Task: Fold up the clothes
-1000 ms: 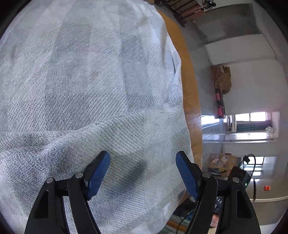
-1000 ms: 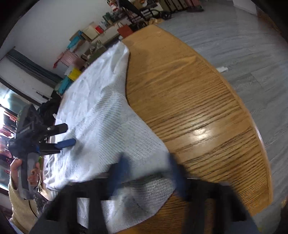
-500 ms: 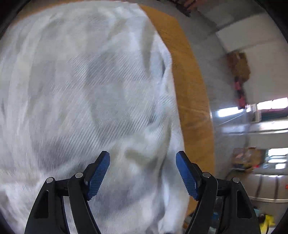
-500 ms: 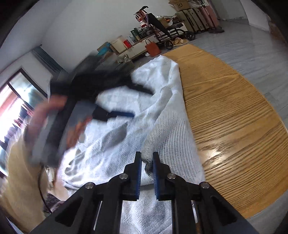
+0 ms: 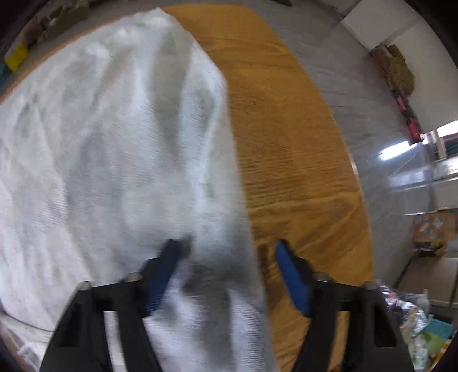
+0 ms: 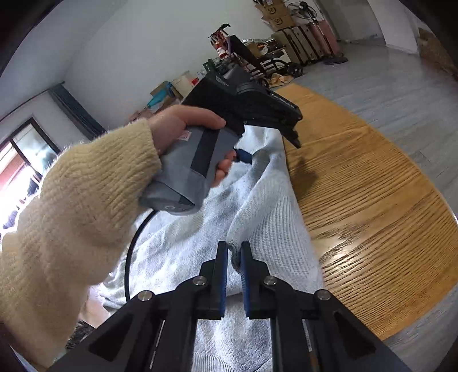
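Observation:
A white knit garment (image 5: 114, 143) lies spread over the left part of a round wooden table (image 5: 286, 143). My left gripper (image 5: 226, 246) points steeply down at the garment's right edge. Its jaws are closing, with that edge between them and the pads not pressing on it. In the right wrist view a hand in a cream knit sleeve (image 6: 86, 206) holds the left gripper (image 6: 269, 148) above the garment (image 6: 272, 229). My right gripper (image 6: 234, 249) is shut on a raised fold of the garment near the table's (image 6: 372, 200) front edge.
A black cable (image 6: 134, 237) hangs from the left gripper's handle across the cloth. Bare wood lies to the right of the garment, up to the table's curved rim. Beyond it is grey floor, with boxes and clutter (image 6: 274, 20) along the far wall.
My left gripper swung over to the garment's right edge and its jaws have begun to narrow. My right gripper shut on a fold of the cloth and holds it.

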Action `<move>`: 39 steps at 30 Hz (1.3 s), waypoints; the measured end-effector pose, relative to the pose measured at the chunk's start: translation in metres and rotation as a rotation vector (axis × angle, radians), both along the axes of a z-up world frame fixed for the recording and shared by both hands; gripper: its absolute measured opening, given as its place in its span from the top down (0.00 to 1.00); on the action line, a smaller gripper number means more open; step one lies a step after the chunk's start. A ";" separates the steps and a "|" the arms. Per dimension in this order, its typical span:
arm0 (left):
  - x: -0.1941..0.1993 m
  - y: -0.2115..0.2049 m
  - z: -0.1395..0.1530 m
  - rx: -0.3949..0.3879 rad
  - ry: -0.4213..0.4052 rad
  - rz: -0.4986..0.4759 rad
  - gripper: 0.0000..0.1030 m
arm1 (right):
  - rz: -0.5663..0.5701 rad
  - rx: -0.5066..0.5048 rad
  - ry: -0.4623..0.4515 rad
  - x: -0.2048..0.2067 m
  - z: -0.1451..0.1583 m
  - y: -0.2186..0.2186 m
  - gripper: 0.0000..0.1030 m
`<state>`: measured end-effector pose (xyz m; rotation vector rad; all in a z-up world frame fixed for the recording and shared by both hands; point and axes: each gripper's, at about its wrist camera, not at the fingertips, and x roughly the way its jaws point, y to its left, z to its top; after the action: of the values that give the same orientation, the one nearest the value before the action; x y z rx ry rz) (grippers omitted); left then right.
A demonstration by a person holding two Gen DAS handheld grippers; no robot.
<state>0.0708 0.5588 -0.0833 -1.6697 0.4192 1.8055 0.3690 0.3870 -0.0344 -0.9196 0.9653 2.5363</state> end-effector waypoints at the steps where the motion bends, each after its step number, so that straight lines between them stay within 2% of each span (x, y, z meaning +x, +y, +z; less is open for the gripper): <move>1: -0.004 -0.005 0.001 0.023 -0.016 0.000 0.80 | 0.012 0.003 -0.009 -0.003 -0.003 -0.003 0.91; 5: -0.022 -0.034 0.013 0.134 -0.093 0.054 0.84 | 0.093 -0.024 -0.003 -0.011 -0.008 -0.013 0.94; 9: -0.034 -0.070 0.049 0.229 -0.067 0.045 0.85 | 0.144 -0.016 0.004 -0.013 -0.005 -0.022 0.94; 15: -0.043 -0.159 0.083 0.303 -0.002 0.046 0.86 | 0.251 -0.007 0.005 -0.015 0.006 -0.050 0.95; 19: -0.043 -0.214 0.063 0.275 -0.027 0.109 0.86 | 0.343 -0.023 -0.036 -0.027 0.000 -0.079 0.95; 21: -0.043 -0.229 0.048 0.250 -0.039 0.141 0.86 | 0.385 -0.039 -0.062 -0.030 -0.008 -0.097 0.95; 23: -0.044 -0.246 0.045 0.231 -0.033 0.161 0.86 | 0.443 -0.049 -0.091 -0.037 -0.019 -0.107 0.95; 25: -0.040 -0.252 0.042 0.186 0.018 0.168 0.86 | 0.467 -0.039 -0.129 -0.045 -0.028 -0.118 0.95; 28: -0.045 -0.271 0.038 0.102 0.140 0.168 0.86 | 0.474 -0.010 -0.184 -0.054 -0.037 -0.128 0.94; 29: -0.048 -0.275 0.033 0.099 0.124 0.181 0.86 | 0.472 0.002 -0.204 -0.056 -0.037 -0.129 0.93; 30: -0.051 -0.279 0.028 0.101 0.099 0.196 0.86 | 0.470 0.012 -0.210 -0.058 -0.038 -0.132 0.89; 31: -0.053 -0.281 0.024 0.091 0.093 0.209 0.86 | 0.463 0.027 -0.222 -0.060 -0.040 -0.135 0.80; 33: -0.054 -0.286 0.021 0.059 0.123 0.221 0.86 | 0.448 0.087 -0.280 -0.063 -0.040 -0.140 0.50; 36: -0.051 -0.289 0.029 0.059 0.162 0.213 0.85 | 0.463 0.189 -0.298 -0.059 -0.026 -0.147 0.47; 37: -0.049 -0.289 0.034 0.061 0.179 0.206 0.85 | 0.470 0.170 -0.272 -0.056 -0.018 -0.143 0.43; 39: -0.041 -0.290 0.044 0.075 0.210 0.186 0.82 | 0.465 0.111 -0.211 -0.049 -0.003 -0.126 0.42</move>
<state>0.0294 0.2692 -0.0392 -1.5154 0.2890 2.1169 0.3198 0.2608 -0.0375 -1.4849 0.5931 2.7419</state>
